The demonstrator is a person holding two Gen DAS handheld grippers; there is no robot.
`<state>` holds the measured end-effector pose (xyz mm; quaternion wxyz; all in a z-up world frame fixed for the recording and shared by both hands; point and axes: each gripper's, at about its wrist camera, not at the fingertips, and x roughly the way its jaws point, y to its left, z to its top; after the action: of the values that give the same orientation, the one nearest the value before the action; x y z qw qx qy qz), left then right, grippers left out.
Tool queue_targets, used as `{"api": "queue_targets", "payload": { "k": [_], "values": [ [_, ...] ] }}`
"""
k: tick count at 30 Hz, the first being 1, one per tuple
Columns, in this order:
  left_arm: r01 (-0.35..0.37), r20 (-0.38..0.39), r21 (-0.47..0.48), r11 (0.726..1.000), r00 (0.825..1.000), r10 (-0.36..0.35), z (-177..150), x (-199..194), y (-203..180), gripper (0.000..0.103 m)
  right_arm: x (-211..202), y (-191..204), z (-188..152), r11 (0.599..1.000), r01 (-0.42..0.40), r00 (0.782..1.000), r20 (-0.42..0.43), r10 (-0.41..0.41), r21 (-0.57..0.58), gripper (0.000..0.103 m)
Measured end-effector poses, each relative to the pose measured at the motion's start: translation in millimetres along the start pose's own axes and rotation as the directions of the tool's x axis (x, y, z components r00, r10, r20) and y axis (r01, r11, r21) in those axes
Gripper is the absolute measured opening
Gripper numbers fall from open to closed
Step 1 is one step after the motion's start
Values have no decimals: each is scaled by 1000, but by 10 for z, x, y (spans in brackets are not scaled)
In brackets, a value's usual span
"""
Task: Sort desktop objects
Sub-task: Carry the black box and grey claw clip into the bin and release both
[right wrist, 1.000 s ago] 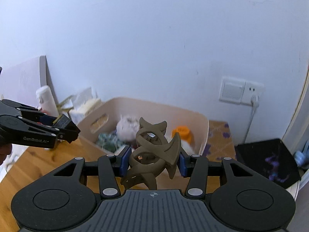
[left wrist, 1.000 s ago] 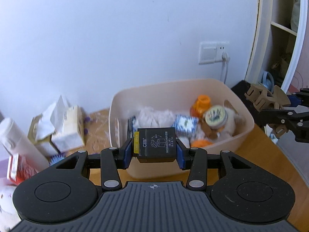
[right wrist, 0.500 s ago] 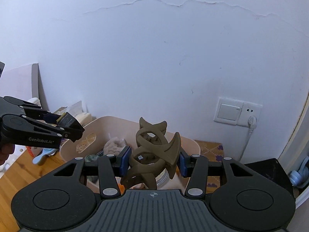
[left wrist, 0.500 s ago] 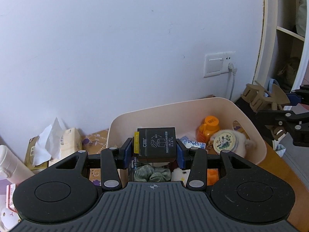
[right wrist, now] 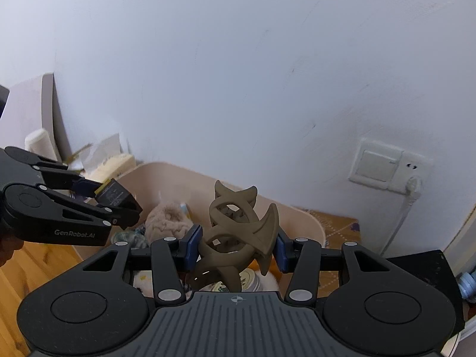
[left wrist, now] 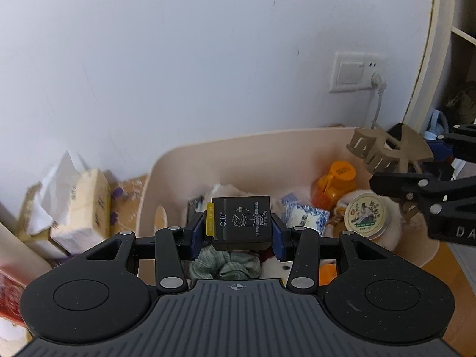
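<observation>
The big cream storage bin (left wrist: 247,151) sits on the wooden desk (right wrist: 26,264) against the white wall, and a moment ago it looked farther off; now both grippers have come in over it, so the view looks down into its open top. Inside it there is already a pile: a fluffy beige scrunchie (right wrist: 168,223), a green scrunchie (left wrist: 226,263) near the front wall, an orange bottle (left wrist: 336,184) toward the back right corner, a round tin (left wrist: 367,215) with a picture on its lid beside the right wall, and a small blue and white packet (left wrist: 306,217) in the middle. A tissue pack (left wrist: 80,205) stays outside, by the bin's left wall. The left gripper (left wrist: 238,232) is pinching a little black box (left wrist: 241,221) with a yellow tab, and the blue pads press on its two sides; the box now hangs over the middle of the bin, not over the front edge like before. The right gripper (right wrist: 236,247) is pinching a brown hair claw clip (right wrist: 238,235) the same way, and it has moved in over the bin's right side. Neither grip has changed at all. So I think both things are nearly where they belong, and the next job is most likely to let go so they drop into the pile, with care that the two grippers do not bump, since they are close together
</observation>
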<state>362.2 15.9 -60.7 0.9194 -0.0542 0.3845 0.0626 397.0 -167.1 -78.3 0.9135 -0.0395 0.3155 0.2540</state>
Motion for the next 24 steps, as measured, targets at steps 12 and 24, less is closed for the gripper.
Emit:
{"api": "queue_targets", "payload": {
  "k": [12,24],
  "values": [
    [-11,-114,-7,1000,993,10,-60,365,-24,45,411,-12,-108,999,-37,990,-140,33,-28,47],
    [-32,-163,-25,999,986,28,-88,411,-51,63,472,-15,-158,999,-38,982,-189,32,-27,47]
  ]
}}
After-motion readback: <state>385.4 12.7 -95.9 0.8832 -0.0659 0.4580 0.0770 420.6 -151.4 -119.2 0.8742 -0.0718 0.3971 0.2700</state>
